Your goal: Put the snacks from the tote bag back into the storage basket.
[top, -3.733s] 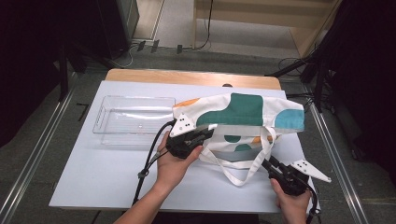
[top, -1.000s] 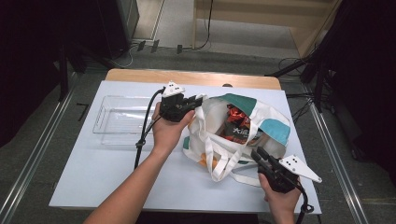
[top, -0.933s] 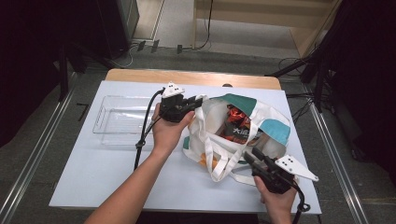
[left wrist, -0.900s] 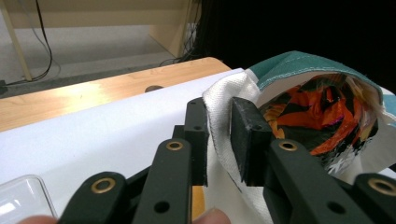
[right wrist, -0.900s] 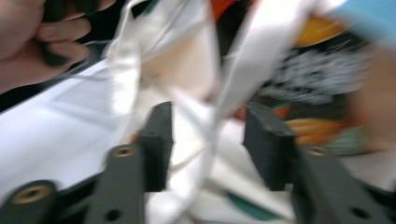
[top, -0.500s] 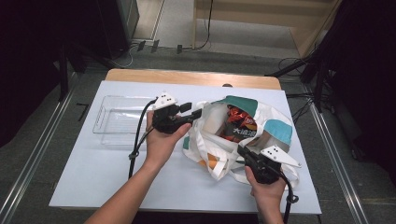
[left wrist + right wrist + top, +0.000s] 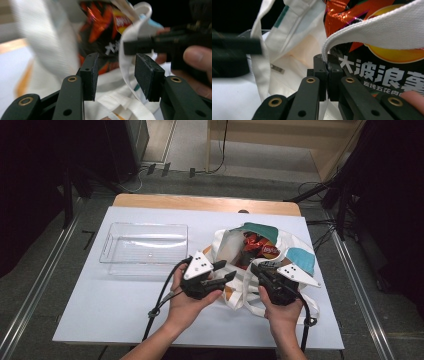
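High view: a tote bag (image 7: pixel 260 265) lies open on the table (image 7: pixel 100 300) beside a clear tray (image 7: pixel 145 247); its depths are hidden.
Left gripper view: left gripper (image 7: pixel 116 72) gapes empty around a loose strap (image 7: pixel 125 65); the picture is blurred.
Right gripper view: right gripper (image 7: pixel 327 72) is clamped on the bag handle (image 7: pixel 372 32); the chip packet (image 7: pixel 372 62) could snag, judging by its closeness.

The tote bag (image 7: pixel 260 265) hides most of the snack packet (image 7: pixel 255 245).

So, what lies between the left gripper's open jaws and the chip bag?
In the left gripper view, a white bag strap hangs between the left gripper and the chip bag.
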Available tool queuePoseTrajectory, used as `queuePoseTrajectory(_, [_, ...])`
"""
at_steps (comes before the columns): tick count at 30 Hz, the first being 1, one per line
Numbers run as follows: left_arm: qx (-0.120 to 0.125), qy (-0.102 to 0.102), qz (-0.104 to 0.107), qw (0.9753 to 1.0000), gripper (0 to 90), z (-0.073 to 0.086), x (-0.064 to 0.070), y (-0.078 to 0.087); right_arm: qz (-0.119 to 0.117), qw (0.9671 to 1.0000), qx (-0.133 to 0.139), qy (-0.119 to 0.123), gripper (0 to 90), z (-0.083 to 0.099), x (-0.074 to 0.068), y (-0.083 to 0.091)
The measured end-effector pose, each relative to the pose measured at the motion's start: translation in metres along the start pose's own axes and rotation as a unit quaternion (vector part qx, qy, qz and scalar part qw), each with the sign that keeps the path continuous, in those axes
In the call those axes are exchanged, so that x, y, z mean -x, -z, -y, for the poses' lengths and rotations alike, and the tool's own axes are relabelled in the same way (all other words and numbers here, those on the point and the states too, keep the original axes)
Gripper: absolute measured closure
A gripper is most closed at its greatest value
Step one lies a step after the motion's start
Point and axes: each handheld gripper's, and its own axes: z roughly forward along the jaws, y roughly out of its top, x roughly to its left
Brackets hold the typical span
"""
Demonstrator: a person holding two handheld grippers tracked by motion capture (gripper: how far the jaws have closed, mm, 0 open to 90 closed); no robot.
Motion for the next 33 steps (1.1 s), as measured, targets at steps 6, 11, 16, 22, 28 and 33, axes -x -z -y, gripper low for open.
queuePoseTrajectory(6, [-0.030, 0.005, 0.016, 0.9994, 52.7, 0.006, 0.007, -0.031, -0.006, 0.9999, 0.010, 0.003, 89.5, -0.008, -0.003, 0.005])
queuePoseTrajectory(11, [-0.055, 0.000, 0.047, 0.9974, 62.0, 0.006, 0.012, -0.049, -0.016, 0.9996, 0.022, 0.008, 89.4, -0.016, -0.007, 0.009])
queuePoseTrajectory(16, [-0.062, 0.004, 0.063, 0.9961, 90.0, 0.005, 0.008, -0.050, -0.018, 0.9993, 0.031, 0.007, 88.8, -0.017, -0.006, 0.016])
queuePoseTrajectory(22, [-0.052, -0.001, 0.045, 0.9976, 90.0, -0.003, -0.002, -0.040, -0.051, 0.9968, 0.056, -0.025, 70.8, -0.013, 0.006, 0.027])
queuePoseTrajectory(28, [-0.025, 0.012, 0.030, 0.9992, 90.0, -0.018, -0.020, -0.026, -0.023, 0.9965, 0.063, -0.049, 66.1, 0.016, 0.017, 0.034])
queuePoseTrajectory(33, [-0.013, 0.018, 0.018, 0.9996, 90.0, -0.030, -0.031, -0.023, 0.017, 0.9992, 0.004, -0.035, 55.6, 0.031, 0.024, 0.011])
